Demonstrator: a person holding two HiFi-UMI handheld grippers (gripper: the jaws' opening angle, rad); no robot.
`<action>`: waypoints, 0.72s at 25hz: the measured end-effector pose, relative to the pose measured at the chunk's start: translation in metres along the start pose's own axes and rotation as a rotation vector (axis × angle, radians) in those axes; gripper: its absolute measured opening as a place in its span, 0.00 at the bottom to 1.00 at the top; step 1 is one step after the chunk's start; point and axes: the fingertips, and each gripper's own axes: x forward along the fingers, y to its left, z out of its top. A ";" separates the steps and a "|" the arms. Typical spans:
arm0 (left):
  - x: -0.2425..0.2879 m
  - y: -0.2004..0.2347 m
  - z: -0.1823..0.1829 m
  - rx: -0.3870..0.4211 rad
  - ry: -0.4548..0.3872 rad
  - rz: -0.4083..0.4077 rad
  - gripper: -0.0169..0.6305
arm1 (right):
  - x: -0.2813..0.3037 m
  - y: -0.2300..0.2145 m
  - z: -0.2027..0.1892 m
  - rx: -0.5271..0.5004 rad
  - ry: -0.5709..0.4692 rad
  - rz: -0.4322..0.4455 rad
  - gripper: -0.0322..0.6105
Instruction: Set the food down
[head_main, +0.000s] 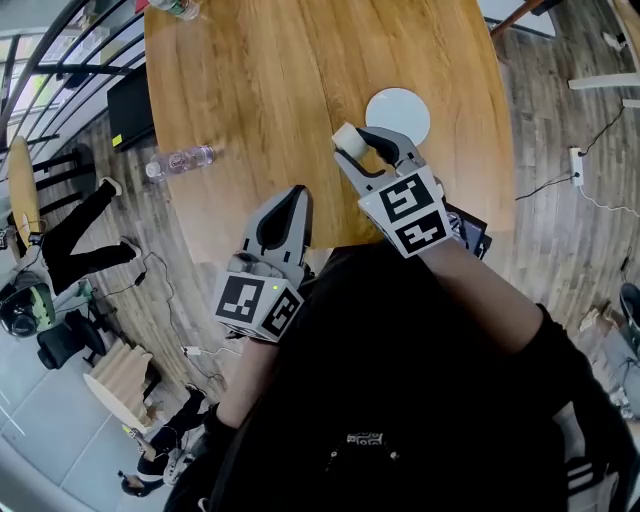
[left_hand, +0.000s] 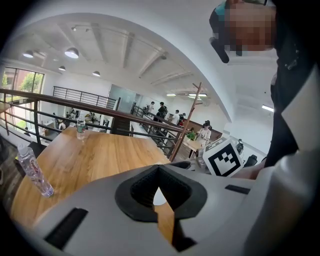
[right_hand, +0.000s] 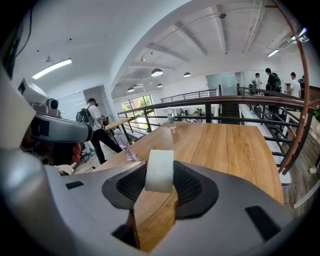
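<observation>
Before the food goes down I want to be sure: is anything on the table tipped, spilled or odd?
Nothing stands out. The plate lies flat on the table, the nearer bottle stands upright by the edge, nothing is spilled, and the right gripper holds the food block.

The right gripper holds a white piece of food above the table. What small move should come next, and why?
Probably ease the right gripper forward until the white food piece hangs over the white plate. Its jaws are clamped on the piece, the plate lies just beyond them and looks bare, and the piece is over the wood of the table, short of the plate.
</observation>
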 end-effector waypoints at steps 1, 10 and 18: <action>-0.002 0.002 -0.002 -0.003 0.005 0.007 0.03 | 0.002 0.000 -0.001 0.002 0.004 0.001 0.32; -0.020 0.011 -0.015 -0.015 0.025 0.049 0.03 | 0.023 -0.003 -0.017 -0.002 0.051 -0.028 0.32; -0.023 0.018 -0.020 -0.034 0.021 0.075 0.03 | 0.038 -0.010 -0.041 -0.077 0.109 -0.065 0.32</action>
